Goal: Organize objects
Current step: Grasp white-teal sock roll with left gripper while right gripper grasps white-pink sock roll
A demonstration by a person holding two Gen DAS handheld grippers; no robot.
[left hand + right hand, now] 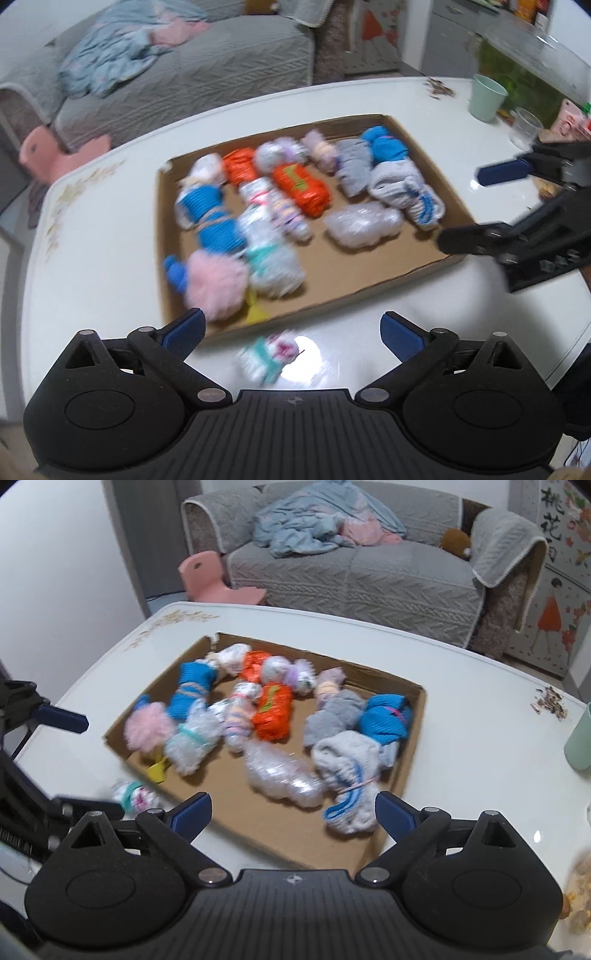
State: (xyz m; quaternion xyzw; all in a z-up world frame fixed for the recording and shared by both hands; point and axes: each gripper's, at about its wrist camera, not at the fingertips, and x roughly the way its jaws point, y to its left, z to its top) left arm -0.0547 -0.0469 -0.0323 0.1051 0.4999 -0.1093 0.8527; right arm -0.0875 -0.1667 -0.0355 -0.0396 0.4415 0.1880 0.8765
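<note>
Here, label by label:
Tray: a shallow cardboard tray [369, 273] lies on the white table [92, 266].
Contents: rolled sock bundles fill the tray; a blue one [192, 694], an orange one [273, 712], a fluffy pink one [147, 727], a grey one [334, 716], a clear plastic-wrapped one [280, 771] and a grey-and-blue one [351, 771] at the near right corner.
Stray bundle: a white and teal sock roll [267, 354] lies on the table just outside the tray's near edge.
Left gripper [291, 332]: jaws spread wide, empty, above the stray bundle.
Right gripper [293, 812]: jaws wide, gripping nothing, above the tray's near edge.
Background: mint cup [487, 98], grey sofa [369, 572], pink chair [207, 576].
Sharpness: both views blurred.
</note>
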